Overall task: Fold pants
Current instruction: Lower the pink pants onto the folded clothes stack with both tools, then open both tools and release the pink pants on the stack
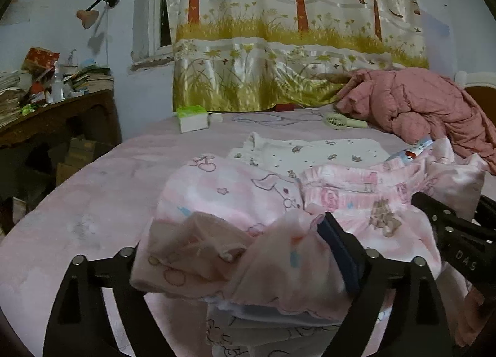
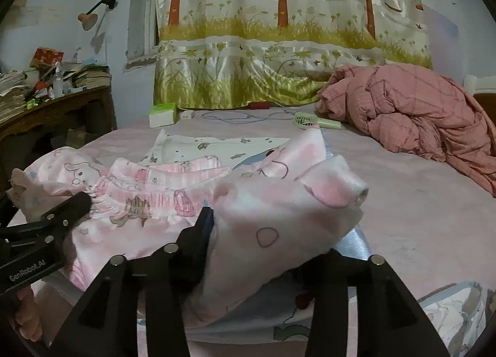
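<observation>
Two tongs point(image 1: 235, 251) point(image 2: 272, 248), both parted, slack around one pink pants point(image 1: 248, 199); one white garment point(image 1: 310, 152) behind.

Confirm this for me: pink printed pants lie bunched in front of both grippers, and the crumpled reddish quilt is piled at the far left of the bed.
Not quite. The reddish quilt is piled at the far right of the bed, not the left; both wrist views show it. The pink printed pants do lie bunched in front of both grippers.

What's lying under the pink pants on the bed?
Behind and under the pink pants lies a white printed garment, with blue and white printed cloth peeking out at the near edge. How far either reaches beneath is covered, and so is the bed sheet there.
</observation>
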The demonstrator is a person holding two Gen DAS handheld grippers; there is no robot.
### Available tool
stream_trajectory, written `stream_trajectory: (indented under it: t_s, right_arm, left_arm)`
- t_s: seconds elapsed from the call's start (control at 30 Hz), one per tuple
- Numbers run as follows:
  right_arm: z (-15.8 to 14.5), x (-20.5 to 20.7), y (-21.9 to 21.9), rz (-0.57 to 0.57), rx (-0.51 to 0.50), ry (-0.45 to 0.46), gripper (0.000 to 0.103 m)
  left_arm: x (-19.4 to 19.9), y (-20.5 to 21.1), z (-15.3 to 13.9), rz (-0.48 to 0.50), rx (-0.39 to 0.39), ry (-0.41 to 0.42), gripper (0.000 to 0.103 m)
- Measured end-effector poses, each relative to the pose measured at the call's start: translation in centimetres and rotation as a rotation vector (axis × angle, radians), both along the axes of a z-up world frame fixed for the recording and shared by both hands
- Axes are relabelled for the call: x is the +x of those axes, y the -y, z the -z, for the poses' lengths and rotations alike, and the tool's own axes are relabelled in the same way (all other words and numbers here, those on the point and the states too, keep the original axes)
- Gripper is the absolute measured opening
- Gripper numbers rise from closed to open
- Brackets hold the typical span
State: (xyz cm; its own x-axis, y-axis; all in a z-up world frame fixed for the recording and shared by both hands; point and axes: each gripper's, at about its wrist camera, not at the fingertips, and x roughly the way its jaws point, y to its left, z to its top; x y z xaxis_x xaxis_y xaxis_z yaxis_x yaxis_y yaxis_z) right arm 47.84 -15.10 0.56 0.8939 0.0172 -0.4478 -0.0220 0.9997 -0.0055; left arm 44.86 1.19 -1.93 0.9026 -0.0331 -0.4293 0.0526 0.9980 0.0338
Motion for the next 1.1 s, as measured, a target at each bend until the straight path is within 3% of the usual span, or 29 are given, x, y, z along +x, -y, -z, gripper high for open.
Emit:
stream_trajectory:
  t_s: [0.2, 0.27, 0.33, 0.6, 0.73, 0.9, 0.97, 1.1]
  right_arm:
    - [-0.1, 0.0, -0.2, 0.013, -0.037, 0.005, 0.052]
    - [-0.1, 0.1, -0.2, 0.027, -0.058, 0.007, 0.060]
    - [-0.2, 0.1, -0.1, 0.054, -0.089, 0.013, 0.078]
    - [-0.5, 0.3, 1.5, 0.058, -0.042, -0.006, 0.087]
    - [-1.1, -0.1, 1.3, 0.084, -0.076, 0.010, 0.099]
    - [-2.4, -0.5, 3.3, 0.113, 0.006, 0.019, 0.102]
    - [-3.2, -1.0, 4.7, 0.141, 0.070, 0.032, 0.102]
    - [-5.5, -2.6, 6.5, 0.181, 0.142, 0.092, 0.102]
  left_arm:
    - [0.0, -0.1, 0.2, -0.020, 0.024, 0.005, 0.095]
    - [0.0, 0.0, 0.3, -0.034, 0.039, 0.007, 0.100]
    - [0.2, -0.2, 0.3, -0.037, 0.035, 0.000, 0.102]
    - [0.0, -0.5, -0.4, -0.020, 0.029, -0.009, 0.103]
    - [0.0, -0.7, -0.7, -0.030, 0.008, -0.008, 0.103]
    - [-0.7, -2.0, -2.4, -0.078, -0.009, 0.019, 0.103]
    - [-1.9, -2.4, -4.1, -0.108, 0.018, 0.075, 0.103]
    - [-4.6, -3.4, -7.7, -0.085, -0.049, 0.159, 0.103]
